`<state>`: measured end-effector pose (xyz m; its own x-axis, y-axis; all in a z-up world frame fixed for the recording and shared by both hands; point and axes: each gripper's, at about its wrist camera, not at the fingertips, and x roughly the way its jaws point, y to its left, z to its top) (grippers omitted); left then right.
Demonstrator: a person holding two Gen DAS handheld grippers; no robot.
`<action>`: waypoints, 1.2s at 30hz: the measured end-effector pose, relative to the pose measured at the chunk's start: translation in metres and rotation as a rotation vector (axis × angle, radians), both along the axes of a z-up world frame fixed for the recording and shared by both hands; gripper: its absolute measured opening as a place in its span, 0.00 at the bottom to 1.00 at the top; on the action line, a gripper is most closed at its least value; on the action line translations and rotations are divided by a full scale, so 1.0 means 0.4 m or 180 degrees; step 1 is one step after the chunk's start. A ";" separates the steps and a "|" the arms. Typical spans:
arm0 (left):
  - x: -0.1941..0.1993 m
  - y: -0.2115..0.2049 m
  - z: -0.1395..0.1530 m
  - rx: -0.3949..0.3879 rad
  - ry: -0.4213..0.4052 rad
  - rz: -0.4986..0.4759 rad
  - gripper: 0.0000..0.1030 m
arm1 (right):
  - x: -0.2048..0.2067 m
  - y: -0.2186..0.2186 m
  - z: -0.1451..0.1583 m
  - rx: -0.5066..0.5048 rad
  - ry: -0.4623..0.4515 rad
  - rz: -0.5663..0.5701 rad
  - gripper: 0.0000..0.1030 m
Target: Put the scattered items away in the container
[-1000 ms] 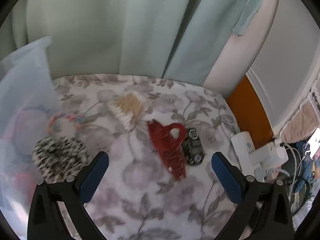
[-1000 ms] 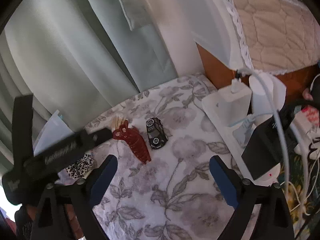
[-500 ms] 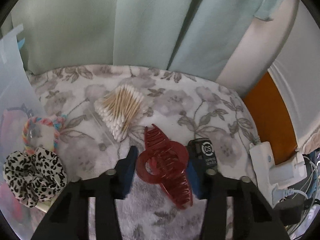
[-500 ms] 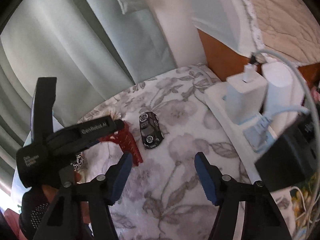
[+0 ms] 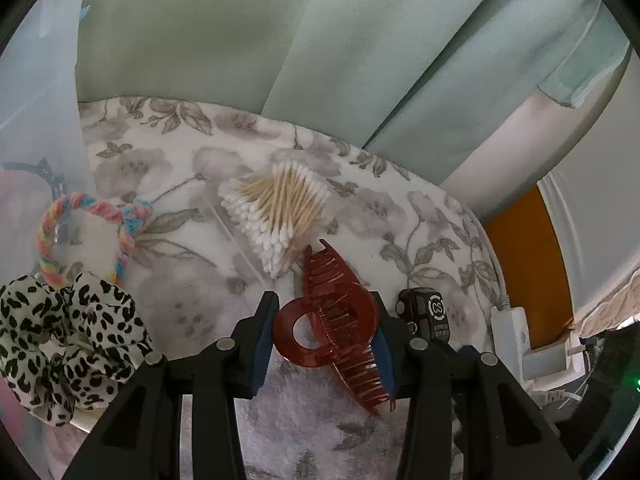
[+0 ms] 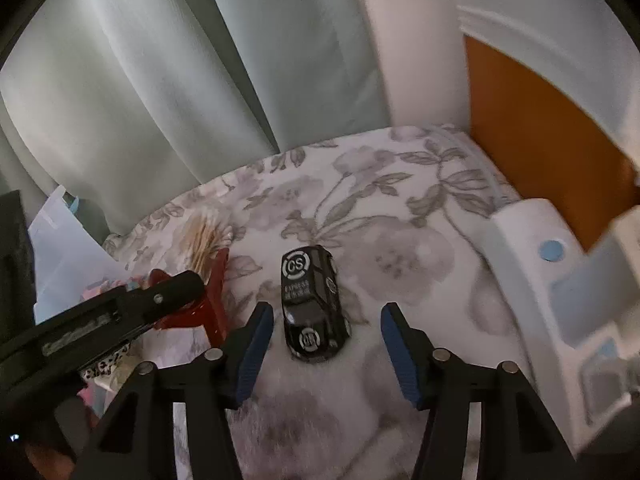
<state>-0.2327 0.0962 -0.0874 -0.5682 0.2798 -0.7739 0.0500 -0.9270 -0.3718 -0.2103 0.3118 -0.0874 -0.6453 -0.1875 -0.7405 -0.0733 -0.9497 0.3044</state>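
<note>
Beside cotton swabs [image 5: 276,216], left gripper [image 5: 324,340] clamps red hair claw [image 5: 332,328]; right gripper [image 6: 326,344] closing around toy car [image 6: 314,304].

1. A translucent red claw clip [image 5: 326,326] lay flat on the floral cloth, teeth running near to far.
2. A black toy car [image 6: 312,304] sat just right of it.
3. A cotton swab bundle [image 5: 278,214] lay beyond the clip.
4. A rainbow braided hair tie [image 5: 86,236] and a leopard-print scrunchie [image 5: 60,340] lay far left, beside the clear container [image 5: 36,120].
</note>
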 end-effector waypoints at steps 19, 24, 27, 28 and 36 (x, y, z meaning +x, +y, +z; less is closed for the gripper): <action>0.028 -0.014 0.024 0.0113 0.0037 0.0008 0.44 | -0.013 -0.024 0.007 0.0149 -0.0050 -0.0023 0.35; 0.060 -0.020 0.056 0.0130 0.0036 0.0044 0.43 | 0.029 -0.012 0.048 0.0075 -0.0012 -0.0105 0.35; 0.084 -0.025 0.084 0.0133 0.0047 0.0052 0.43 | 0.063 -0.007 0.079 0.0033 0.0023 -0.0172 0.35; 0.092 -0.025 0.095 0.0133 0.0053 0.0054 0.43 | 0.073 -0.005 0.089 0.0019 0.0038 -0.0194 0.35; 0.177 -0.037 0.187 0.0118 0.0141 0.0019 0.43 | 0.177 -0.013 0.193 -0.0083 0.0220 -0.0316 0.35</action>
